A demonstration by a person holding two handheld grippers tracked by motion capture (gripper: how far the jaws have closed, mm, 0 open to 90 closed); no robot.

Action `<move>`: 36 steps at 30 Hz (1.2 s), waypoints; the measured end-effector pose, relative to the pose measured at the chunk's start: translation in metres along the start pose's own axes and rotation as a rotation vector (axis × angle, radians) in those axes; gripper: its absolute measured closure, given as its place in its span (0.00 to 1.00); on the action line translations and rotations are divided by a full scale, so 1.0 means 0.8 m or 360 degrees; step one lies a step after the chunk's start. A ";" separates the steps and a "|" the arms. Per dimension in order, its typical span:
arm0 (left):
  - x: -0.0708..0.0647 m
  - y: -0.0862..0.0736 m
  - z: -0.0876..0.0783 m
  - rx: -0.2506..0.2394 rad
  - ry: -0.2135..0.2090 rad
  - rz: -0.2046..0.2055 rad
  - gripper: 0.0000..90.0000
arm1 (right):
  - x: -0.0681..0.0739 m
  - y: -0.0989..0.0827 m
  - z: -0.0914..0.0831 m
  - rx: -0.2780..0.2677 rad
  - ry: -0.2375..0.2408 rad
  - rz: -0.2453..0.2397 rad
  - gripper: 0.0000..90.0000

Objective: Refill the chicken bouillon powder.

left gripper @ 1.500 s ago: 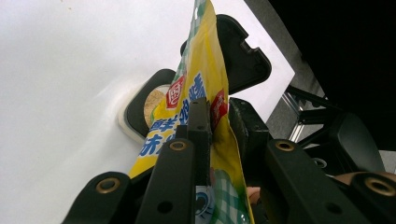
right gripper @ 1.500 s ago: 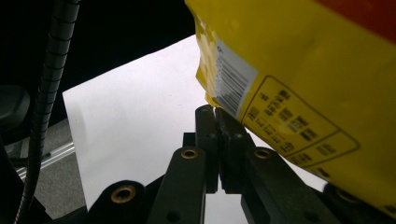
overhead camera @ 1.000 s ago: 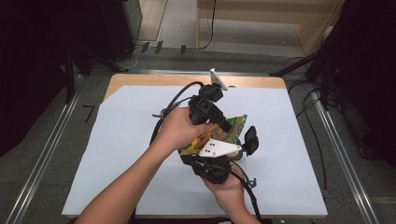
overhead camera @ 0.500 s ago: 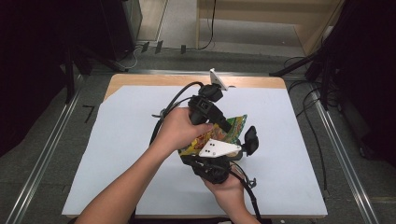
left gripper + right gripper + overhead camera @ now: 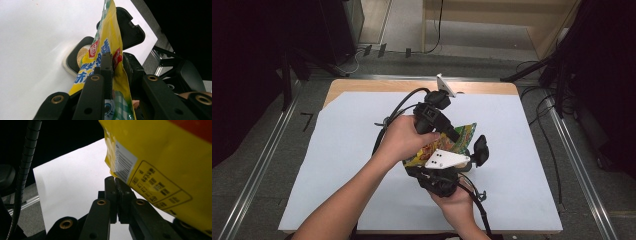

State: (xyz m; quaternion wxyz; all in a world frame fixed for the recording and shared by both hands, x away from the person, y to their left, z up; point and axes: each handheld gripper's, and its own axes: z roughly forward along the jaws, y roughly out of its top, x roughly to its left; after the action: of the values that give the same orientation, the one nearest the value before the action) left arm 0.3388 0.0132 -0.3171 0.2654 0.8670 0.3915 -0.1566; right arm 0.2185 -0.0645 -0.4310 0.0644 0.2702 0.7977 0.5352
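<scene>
High view: yellow snack pouch point(image 5: 451, 142) held above the table point(image 5: 522, 150), left tool point(image 5: 447, 131) and right tool point(image 5: 443, 170) both clamped on it; pull the edges apart steadily, keeping the opening upward.

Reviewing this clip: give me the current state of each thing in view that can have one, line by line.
yellow snack bag: held up off the table, pinched by both grippers; whether it is torn open can't be told.
left gripper: shut on the bag, pads pressing its face.
right gripper: shut, pinching the bag's edge by the barcode.
black-rimmed dish: resting on the white sheet, holding tan granules.
white sheet: lying flat on the table.
</scene>
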 end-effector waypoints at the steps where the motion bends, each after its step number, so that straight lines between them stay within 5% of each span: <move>1: 0.000 0.000 0.000 0.0000 0.0000 0.0000 0.88 | 0.000 0.000 0.000 0.0000 -0.0001 0.0000 1.00; 36: -0.002 0.000 0.001 0.0005 0.0001 0.0020 0.88 | 0.000 0.000 0.000 -0.0002 0.0006 0.0009 1.00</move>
State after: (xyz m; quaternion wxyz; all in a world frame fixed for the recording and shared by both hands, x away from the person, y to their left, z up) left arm 0.3382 0.0118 -0.3171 0.2649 0.8700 0.3858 -0.1554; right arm 0.2185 -0.0645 -0.4311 0.0616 0.2713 0.7968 0.5364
